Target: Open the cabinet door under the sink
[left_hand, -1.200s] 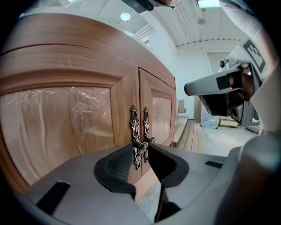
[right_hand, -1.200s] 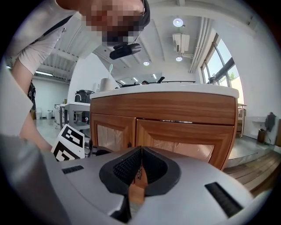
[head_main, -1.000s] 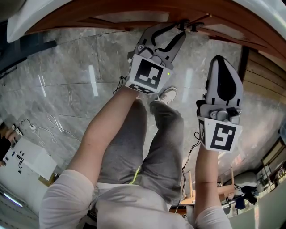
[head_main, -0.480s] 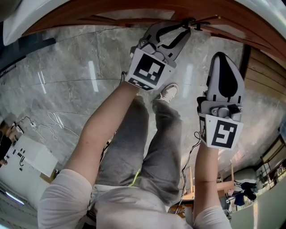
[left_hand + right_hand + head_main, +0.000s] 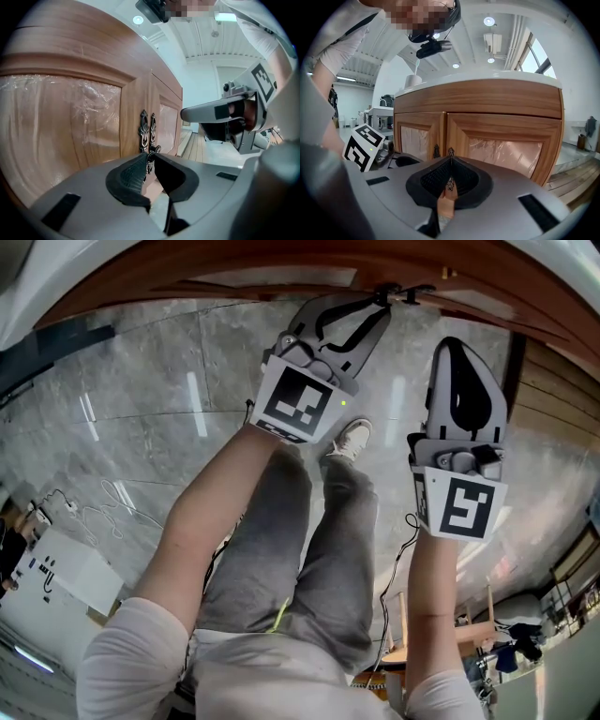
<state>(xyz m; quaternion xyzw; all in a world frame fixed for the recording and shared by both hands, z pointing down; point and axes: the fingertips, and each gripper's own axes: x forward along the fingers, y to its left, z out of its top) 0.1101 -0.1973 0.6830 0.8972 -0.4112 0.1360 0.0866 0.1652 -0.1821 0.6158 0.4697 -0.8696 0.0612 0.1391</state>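
- Pinched nearly shut on the lower end of a dark handle [image 5: 153, 133]: jaws of the left gripper [image 5: 150, 158], a small knob just showing between the tips.
- Pressed together with nothing between them: jaws of the right gripper [image 5: 450, 162], held in the air short of the cabinet [image 5: 501, 101].
- Hard to tell which of the two paired handles is gripped. Side by side at the seam, lower ends covered by the tips.
- Seen from the head: left gripper at 12 o'clock with tips at the cabinet's edge, right gripper at 2 o'clock, apart from the wood.
- Seen from the right gripper: the other's marker cube [image 5: 364, 146] at 8 o'clock, its jaws cut off behind the grey body.
- Two doors [image 5: 419, 136], both flush with the frame, with the cabinet's inside fully hidden behind them.
- Crinkled film [image 5: 506, 154] over the door panels.
- On the white top [image 5: 478, 75], at 11 o'clock, a small white vessel [image 5: 412, 80], contents out of sight.
- Below, a grey stone floor [image 5: 141, 399], with legs and a shoe [image 5: 352, 439] over it.
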